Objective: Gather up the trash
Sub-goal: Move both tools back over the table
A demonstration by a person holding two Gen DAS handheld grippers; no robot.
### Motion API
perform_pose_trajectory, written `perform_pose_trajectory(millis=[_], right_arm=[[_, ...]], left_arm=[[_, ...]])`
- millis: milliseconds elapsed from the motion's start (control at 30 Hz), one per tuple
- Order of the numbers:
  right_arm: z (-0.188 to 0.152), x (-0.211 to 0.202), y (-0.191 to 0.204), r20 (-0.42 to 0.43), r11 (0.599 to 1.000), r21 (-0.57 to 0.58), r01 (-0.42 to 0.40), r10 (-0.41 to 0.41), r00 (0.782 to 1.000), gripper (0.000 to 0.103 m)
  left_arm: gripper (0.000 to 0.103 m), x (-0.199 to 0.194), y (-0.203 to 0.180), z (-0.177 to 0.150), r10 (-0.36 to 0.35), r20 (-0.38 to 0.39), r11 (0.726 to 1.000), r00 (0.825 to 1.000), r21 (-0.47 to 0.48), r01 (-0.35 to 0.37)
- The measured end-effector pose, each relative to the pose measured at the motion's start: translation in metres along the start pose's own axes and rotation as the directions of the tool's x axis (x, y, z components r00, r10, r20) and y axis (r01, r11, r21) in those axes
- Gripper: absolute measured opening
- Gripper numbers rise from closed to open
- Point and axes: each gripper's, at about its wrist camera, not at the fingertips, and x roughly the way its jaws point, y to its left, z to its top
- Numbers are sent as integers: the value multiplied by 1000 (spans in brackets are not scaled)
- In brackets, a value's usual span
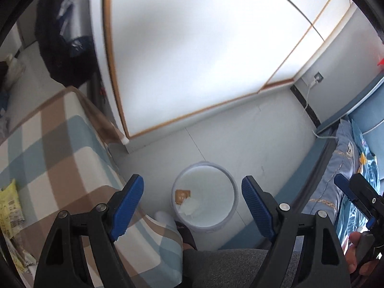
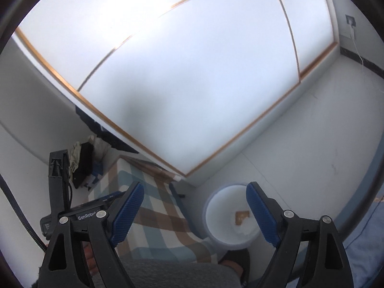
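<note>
A round white trash bin (image 1: pixel 225 180) stands on the floor between a checked table and a bed. Inside it lie a brown wrapper (image 1: pixel 182 195) and a crumpled white tissue (image 1: pixel 189 207). My left gripper (image 1: pixel 192 201) is open and empty, held above the bin. A yellow snack packet (image 1: pixel 9 206) lies on the checked tablecloth (image 1: pixel 55 148) at the far left. In the right wrist view the bin (image 2: pixel 216 218) sits low between my fingers, with the wrapper (image 2: pixel 241 216) in it. My right gripper (image 2: pixel 195 212) is open and empty.
A white wardrobe with wooden trim (image 1: pixel 192 55) fills the back. A blue bed with a pillow (image 1: pixel 345 158) is on the right. A dark jacket (image 1: pixel 64 36) hangs at upper left. My knee and slippered foot (image 1: pixel 184 232) are beside the bin. A charger cable (image 1: pixel 309 96) hangs from a wall socket.
</note>
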Motion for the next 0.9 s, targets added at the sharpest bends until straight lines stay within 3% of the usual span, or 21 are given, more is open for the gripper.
perform_pose_trajectory(millis=[167, 300, 467, 733, 900], right_arm=[[-4, -10, 55, 34, 994, -73, -80, 83, 996, 89], [-11, -12, 103, 45, 977, -162, -140, 149, 988, 91], [-33, -9, 161, 29, 941, -268, -206, 222, 975, 92], [-77, 20, 228, -49, 882, -378, -281, 284, 958, 93], [-106, 40, 256, -110, 851, -423, -311, 293, 950, 93]], left_arm=[[81, -64, 36, -9, 71, 188, 996, 980, -59, -61], [81, -107, 70, -26, 156, 305, 985, 940, -121, -124], [81, -154, 117, -49, 233, 396, 966, 888, -199, -165], [81, -186, 167, -92, 365, 438, 920, 821, -304, -247], [81, -179, 198, -114, 419, 401, 891, 815, -356, -284]])
